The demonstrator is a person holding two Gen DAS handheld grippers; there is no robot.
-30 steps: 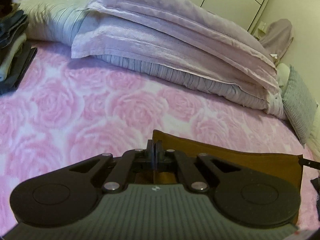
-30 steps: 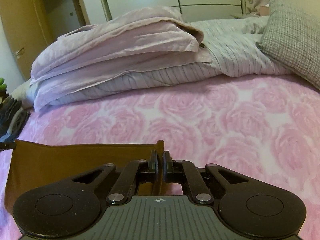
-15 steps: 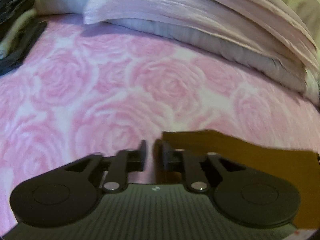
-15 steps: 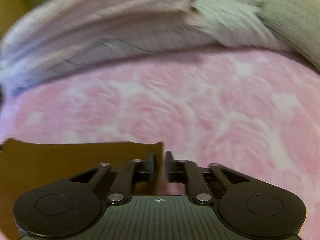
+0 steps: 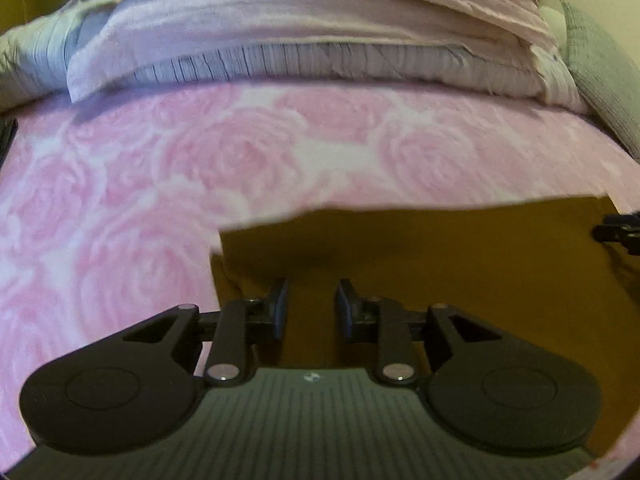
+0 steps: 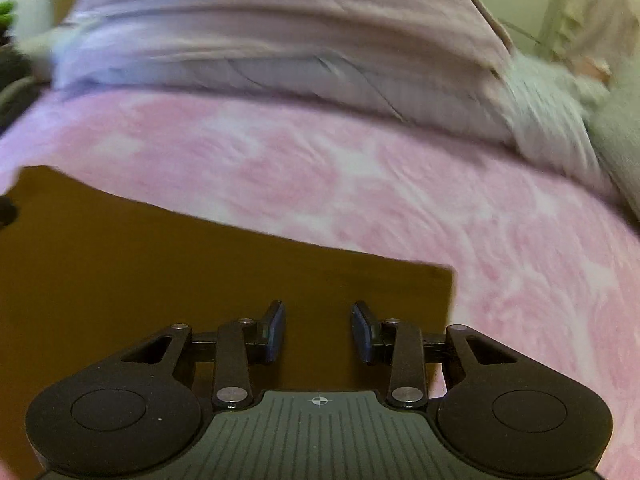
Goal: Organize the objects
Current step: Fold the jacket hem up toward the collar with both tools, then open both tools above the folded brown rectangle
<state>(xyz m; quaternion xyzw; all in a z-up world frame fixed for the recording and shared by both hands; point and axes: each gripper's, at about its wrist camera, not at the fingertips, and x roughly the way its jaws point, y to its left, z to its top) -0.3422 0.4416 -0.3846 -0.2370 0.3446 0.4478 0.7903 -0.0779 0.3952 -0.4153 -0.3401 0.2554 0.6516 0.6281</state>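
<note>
Pink rose bedspread [image 5: 248, 160] carries the brown cloth [image 5: 460, 264], soft and limp. My left gripper [image 5: 310, 308] and right gripper [image 6: 318, 330] have just been opening, nothing pinched; I'd regrip its corners.

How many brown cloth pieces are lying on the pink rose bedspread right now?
1: the brown cloth lies flat on the bedspread below both grippers; the right wrist view shows the same piece. Folded layers, if any, cannot be told.

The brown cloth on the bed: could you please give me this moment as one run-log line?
brown cloth: flat on pink rose blanket | left tongs: just opened, off cloth | right tongs: just opened, off cloth
</note>
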